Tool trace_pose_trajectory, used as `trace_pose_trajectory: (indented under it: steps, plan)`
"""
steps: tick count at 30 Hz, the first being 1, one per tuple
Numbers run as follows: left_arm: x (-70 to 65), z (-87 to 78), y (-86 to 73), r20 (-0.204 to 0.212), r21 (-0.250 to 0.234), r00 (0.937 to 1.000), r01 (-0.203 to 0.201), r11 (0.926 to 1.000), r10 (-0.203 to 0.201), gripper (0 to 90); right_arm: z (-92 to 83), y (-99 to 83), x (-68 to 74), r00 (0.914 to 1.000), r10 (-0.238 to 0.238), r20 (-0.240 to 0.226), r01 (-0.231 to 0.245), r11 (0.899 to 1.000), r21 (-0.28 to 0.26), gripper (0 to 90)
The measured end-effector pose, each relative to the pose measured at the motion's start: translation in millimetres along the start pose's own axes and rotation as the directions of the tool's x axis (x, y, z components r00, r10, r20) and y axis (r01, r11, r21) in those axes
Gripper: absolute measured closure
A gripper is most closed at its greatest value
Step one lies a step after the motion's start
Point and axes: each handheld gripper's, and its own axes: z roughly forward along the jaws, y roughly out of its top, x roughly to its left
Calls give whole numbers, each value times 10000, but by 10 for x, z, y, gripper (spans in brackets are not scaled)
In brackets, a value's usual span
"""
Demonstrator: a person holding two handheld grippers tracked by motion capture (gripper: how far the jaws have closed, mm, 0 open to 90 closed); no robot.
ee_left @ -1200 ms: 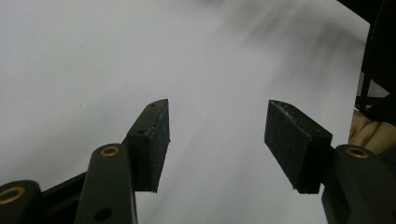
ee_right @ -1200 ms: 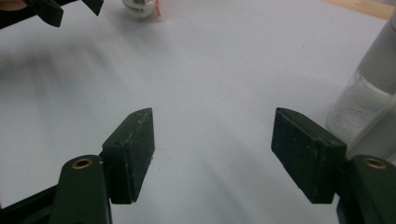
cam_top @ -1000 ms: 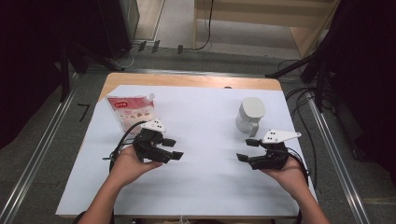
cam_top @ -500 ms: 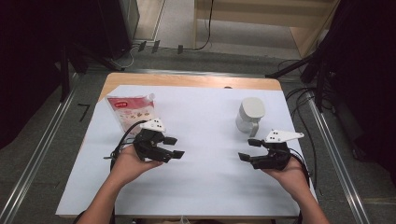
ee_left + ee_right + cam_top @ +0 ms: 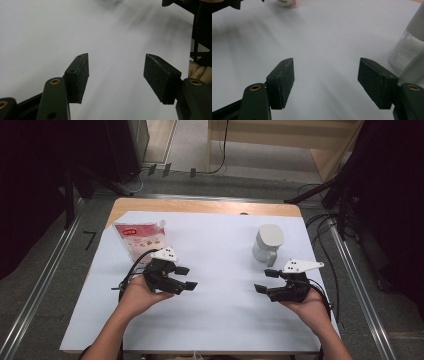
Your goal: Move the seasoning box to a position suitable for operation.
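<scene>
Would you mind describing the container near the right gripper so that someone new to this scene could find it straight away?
Start at the white sheet covering the table, then look to its far right part, just beyond the right gripper. There stands a jar with a pale grey lid and a handle, white grains showing through its clear wall. The only other item, a flat printed pouch, lies far left.

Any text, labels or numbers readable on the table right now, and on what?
Pouch: a red label with white lettering near its top, too small to read.
White jar: no text visible.
White table cover: no markings.
</scene>
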Motion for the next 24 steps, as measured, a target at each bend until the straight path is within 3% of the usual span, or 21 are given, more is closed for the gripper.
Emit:
trace_pose_trajectory:
  steps: [8,15,18,19,22,24]
  plan:
    - [15,-20,-3,-103,-81,9999,59,9999,-60,386,-79,89,10,9997,172,167,-169,9997,-157,296]
    - [28,-34,5,-241,-66,9997,-26,10000,25,387,-213,225,-30,9934,352,1095,-301,9984,-486,287]
    - [40,-40,2,-210,-51,9998,29,10000,-30,386,-231,254,-51,9927,305,1170,-244,9983,-530,277]
    - [48,-49,-1,-280,-92,9996,53,9999,-55,386,-265,301,-70,9894,282,1422,-201,9981,-577,275]
    - [54,-59,-6,-333,-144,9994,60,9999,-65,386,-297,339,-83,9868,406,1568,-298,9971,-707,270]
    - [58,-60,-8,-371,-161,9993,101,9998,-107,386,-335,403,-105,9770,702,2014,-559,9955,-759,260]
